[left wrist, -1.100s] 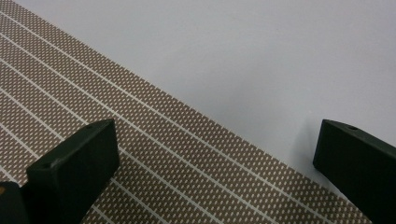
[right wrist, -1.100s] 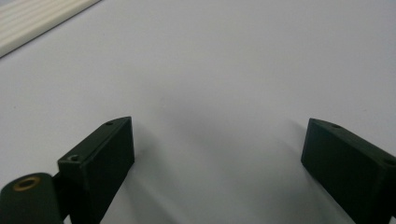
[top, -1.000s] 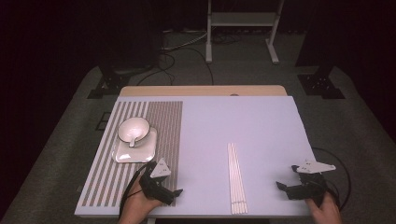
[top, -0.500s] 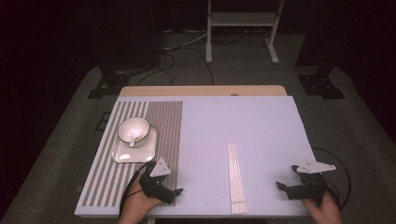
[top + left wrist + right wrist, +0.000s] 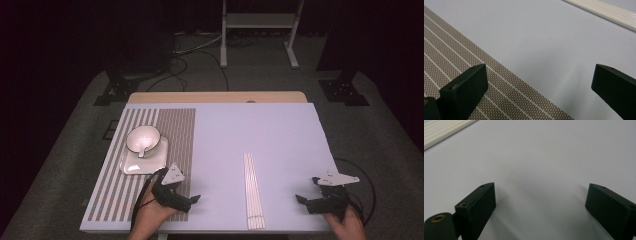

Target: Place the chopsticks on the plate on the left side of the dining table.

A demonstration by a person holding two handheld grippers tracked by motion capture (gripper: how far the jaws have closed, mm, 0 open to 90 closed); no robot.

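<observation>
A white bowl (image 5: 143,139) with a spoon in it sits on a white square plate (image 5: 145,161) on the striped brown placemat (image 5: 170,130) at the left. A bundle of white chopsticks (image 5: 253,190) lies lengthwise right of the table's middle; its edge appears as chopsticks (image 5: 604,11) and chopsticks (image 5: 444,128) in the two gripper views. My left gripper (image 5: 196,199) rests at the placemat's near right corner, open, jaws wide with nothing between them. My right gripper (image 5: 301,199) rests near the front right corner, open and empty.
The pale tabletop (image 5: 260,135) is bordered by a wooden strip at the far edge. A metal stand (image 5: 260,30) and cables stand on the dark floor behind. Cables trail from both grippers off the front edge.
</observation>
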